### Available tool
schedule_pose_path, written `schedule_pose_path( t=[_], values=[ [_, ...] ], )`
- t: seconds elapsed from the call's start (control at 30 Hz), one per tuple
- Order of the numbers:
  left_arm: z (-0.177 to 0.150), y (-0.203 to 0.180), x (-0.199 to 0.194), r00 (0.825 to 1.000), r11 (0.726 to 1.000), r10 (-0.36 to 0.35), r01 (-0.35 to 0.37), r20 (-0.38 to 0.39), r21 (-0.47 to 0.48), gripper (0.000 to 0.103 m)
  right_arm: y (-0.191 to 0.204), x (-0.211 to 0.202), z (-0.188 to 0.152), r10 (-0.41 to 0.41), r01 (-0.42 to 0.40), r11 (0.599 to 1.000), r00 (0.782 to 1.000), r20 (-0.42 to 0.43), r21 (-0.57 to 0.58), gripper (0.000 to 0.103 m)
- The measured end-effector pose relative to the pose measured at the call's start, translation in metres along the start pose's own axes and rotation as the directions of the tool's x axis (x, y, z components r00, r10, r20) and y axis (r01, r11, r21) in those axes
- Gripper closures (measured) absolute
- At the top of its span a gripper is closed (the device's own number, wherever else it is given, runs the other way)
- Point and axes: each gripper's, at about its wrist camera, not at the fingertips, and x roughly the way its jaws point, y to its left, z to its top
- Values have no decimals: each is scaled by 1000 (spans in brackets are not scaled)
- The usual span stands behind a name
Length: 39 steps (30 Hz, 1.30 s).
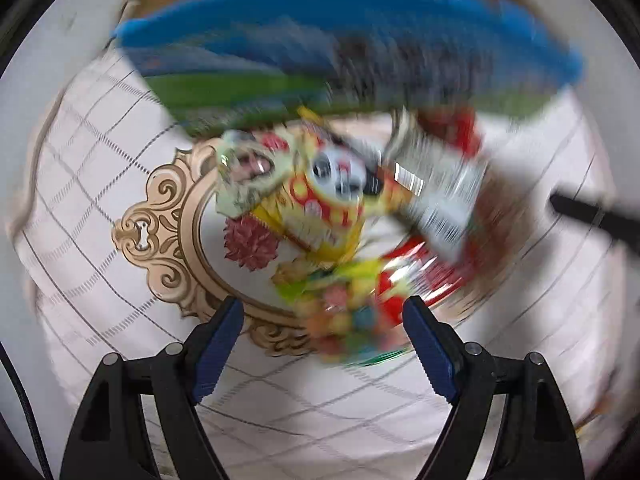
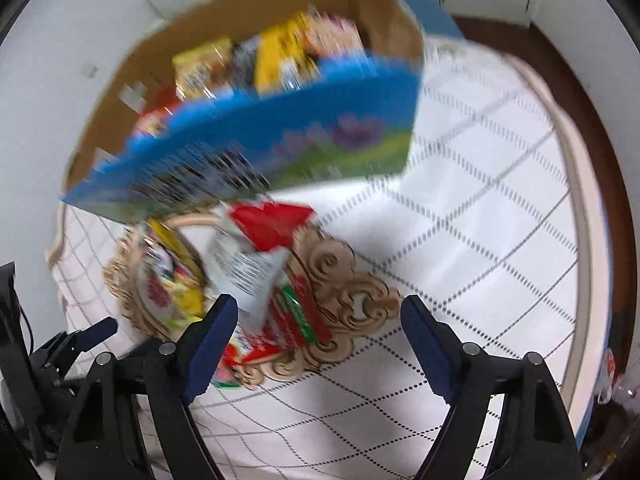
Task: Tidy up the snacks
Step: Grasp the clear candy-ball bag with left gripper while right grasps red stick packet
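Several snack packets lie in a loose pile on the white tablecloth: a yellow panda packet, a red and white packet and a colourful candy bag. The pile also shows in the right wrist view. Behind it stands a blue cardboard box holding several more snacks. My left gripper is open, with the candy bag just ahead between its fingers. My right gripper is open and empty, to the right of the pile. Both views are motion-blurred.
The round table has a white grid-pattern cloth with a gold ornamental print. A dark floor lies beyond its right edge. The left gripper's body shows at the lower left of the right wrist view.
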Motion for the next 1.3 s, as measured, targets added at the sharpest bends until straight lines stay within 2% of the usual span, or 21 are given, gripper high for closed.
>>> schedule_pose_path(
  t=[0.07, 0.1, 0.17, 0.23, 0.3, 0.33, 0.37, 0.43, 0.47, 0.53, 0.57, 0.67, 0.73, 0.8, 0.9, 0.97, 1.03, 1.1, 1.17, 1.23, 1.3],
  values=[
    [-4, -17, 11, 1000, 993, 24, -24, -2, 119, 22, -7, 11, -3, 5, -5, 1000, 1000, -28, 15, 18],
    [-7, -28, 18, 999, 979, 46, -41, -20, 199, 22, -9, 15, -5, 5, -4, 1000, 999, -39, 18, 18],
    [-11, -35, 30, 992, 964, 115, -97, -60, 248, 22, -12, 20, -9, 8, -6, 1000, 999, -53, 23, 18],
    [-10, -29, 37, 992, 982, 70, -51, -102, 184, 22, -16, 26, -13, 17, -15, 999, 998, -64, 32, 18],
    [-6, -14, 47, 987, 999, -23, 29, -157, 37, 22, -18, 35, -16, 47, -41, 997, 995, -84, 72, 18],
    [-5, -9, 52, 980, 997, -78, 73, -183, -37, 22, -20, 42, -19, 78, -68, 992, 992, -103, 106, 18],
    [-5, -2, 60, 970, 986, -138, 115, -201, -123, 22, -20, 51, -22, 114, -96, 985, 986, -124, 145, 19],
    [-8, 10, 75, 951, 947, -224, 162, -211, -277, 24, -18, 65, -27, 167, -135, 971, 974, -154, 199, 29],
    [-11, 15, 80, 949, 930, -241, 166, -205, -327, 28, -14, 76, -31, 194, -153, 962, 966, -172, 226, 31],
    [-15, 23, 81, 955, 910, -237, 155, -177, -383, 51, -7, 88, -37, 230, -175, 947, 955, -188, 270, 32],
    [-18, 26, 80, 960, 913, -218, 138, -174, -384, 55, -3, 93, -39, 238, -178, 941, 952, -189, 289, 32],
    [-28, 33, 74, 973, 930, -157, 87, -169, -358, 55, 8, 100, -36, 228, -168, 921, 964, -137, 352, 31],
    [-34, 36, 72, 982, 942, -99, 40, -163, -333, 55, 18, 106, -31, 155, -95, 918, 980, -126, 386, 26],
    [-40, 38, 71, 983, 944, -75, 16, -166, -330, 55, 33, 114, -29, 71, -16, 924, 989, -131, 381, 14],
    [-50, 43, 72, 983, 939, -74, 12, -168, -343, 55, 61, 127, -30, -75, 113, 961, 985, -154, 251, 13],
    [-50, 43, 72, 983, 939, -83, 22, -165, -344, 55, 69, 128, -37, -109, 131, 981, 983, -150, 141, 17],
    [-53, 41, 72, 983, 941, -86, 27, -161, -338, 55, 79, 125, -48, -145, 141, 989, 978, -148, -35, 26],
    [-55, 41, 68, 984, 944, -84, 28, -157, -329, 55, 85, 122, -61, -182, 149, 969, 970, -162, -196, 31],
    [-69, 44, 74, 985, 948, -84, 32, -152, -318, 55, 89, 118, -79, -259, 190, 917, 953, -160, -352, 32],
    [-62, 41, 83, 984, 952, -93, 43, -152, -302, 55, 88, 116, -93, -308, 217, 875, 939, -153, -432, 33],
    [-67, 33, 83, 982, 954, -108, 59, -155, -296, 55, 84, 115, -104, -321, 211, 863, 930, -176, -459, 32]
  ],
)
